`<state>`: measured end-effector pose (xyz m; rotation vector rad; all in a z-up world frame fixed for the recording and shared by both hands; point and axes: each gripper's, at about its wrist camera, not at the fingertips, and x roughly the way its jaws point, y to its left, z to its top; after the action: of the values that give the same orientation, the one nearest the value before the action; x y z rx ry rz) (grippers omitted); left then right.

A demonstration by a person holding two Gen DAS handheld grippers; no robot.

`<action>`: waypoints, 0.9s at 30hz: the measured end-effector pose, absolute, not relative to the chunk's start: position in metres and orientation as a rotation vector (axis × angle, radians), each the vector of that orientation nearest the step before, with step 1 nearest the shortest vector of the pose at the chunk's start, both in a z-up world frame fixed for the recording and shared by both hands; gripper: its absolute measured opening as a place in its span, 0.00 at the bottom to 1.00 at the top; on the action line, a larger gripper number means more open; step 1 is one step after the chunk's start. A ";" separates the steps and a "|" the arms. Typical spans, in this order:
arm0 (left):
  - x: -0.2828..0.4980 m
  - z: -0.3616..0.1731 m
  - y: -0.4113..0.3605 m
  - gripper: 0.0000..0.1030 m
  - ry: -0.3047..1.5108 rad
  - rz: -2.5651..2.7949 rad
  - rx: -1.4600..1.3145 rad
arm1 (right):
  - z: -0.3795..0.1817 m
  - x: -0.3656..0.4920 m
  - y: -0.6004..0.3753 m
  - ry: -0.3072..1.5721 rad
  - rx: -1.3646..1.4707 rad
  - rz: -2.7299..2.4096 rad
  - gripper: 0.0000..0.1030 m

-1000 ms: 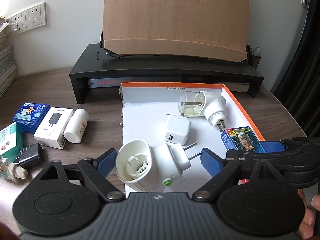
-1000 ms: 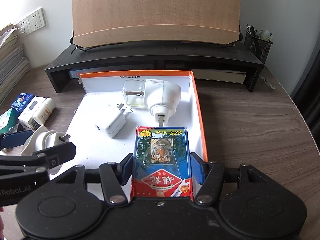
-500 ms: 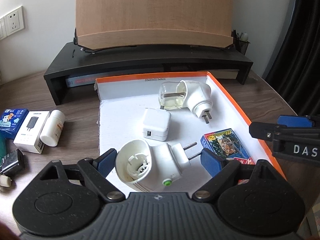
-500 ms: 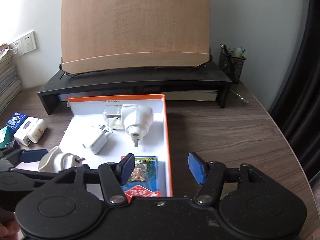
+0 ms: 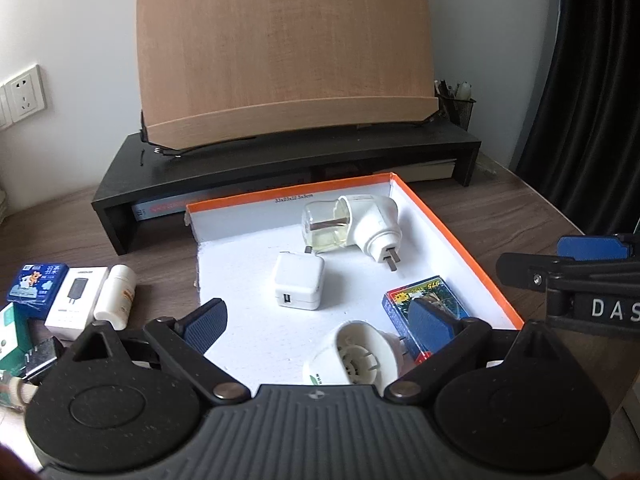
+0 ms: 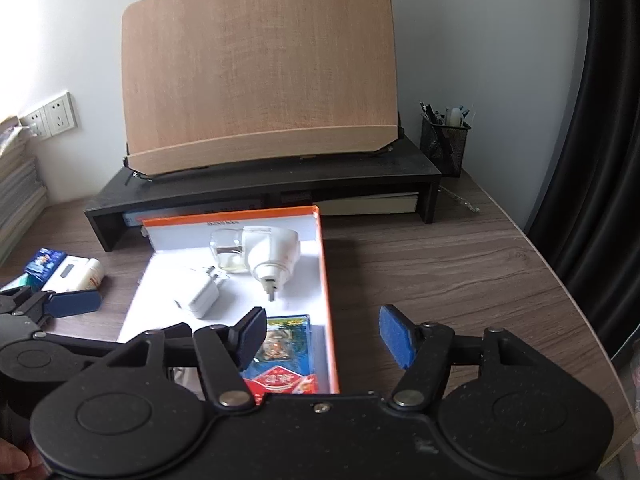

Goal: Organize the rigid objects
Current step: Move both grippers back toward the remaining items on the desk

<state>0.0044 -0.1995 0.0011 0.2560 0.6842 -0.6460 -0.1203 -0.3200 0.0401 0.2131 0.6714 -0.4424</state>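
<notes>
You've got a white-floored tray [image 5: 460, 236] rimmed in orange, white plug devices [image 5: 376, 224] inside, and a card box [image 5: 404, 300] in blue and red with a tiger print. Blue pads [image 6: 394, 336] on black grippers, over brown woodgrain table [image 6: 440, 272].

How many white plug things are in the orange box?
3. One with a clear bottle lies at the back, a square charger sits in the middle, and an empty round one lies at the front. Anything under the tools would be hidden.
</notes>
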 end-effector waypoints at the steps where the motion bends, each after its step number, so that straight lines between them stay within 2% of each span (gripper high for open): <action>1: 0.005 0.004 -0.195 0.97 0.686 -0.635 0.250 | 0.041 -0.119 -0.317 0.667 0.215 -0.433 0.75; 10: 0.013 0.017 -0.137 0.99 0.688 -0.479 0.187 | 0.048 -0.095 -0.279 0.655 0.206 -0.339 0.80; 27: 0.033 0.022 -0.030 0.99 0.705 -0.240 0.079 | 0.043 -0.047 -0.192 0.694 0.131 -0.147 0.81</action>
<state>0.0330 -0.0295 0.0219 0.0788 0.7053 -0.2399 -0.0471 -0.1920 0.0428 0.1308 0.6936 -0.1467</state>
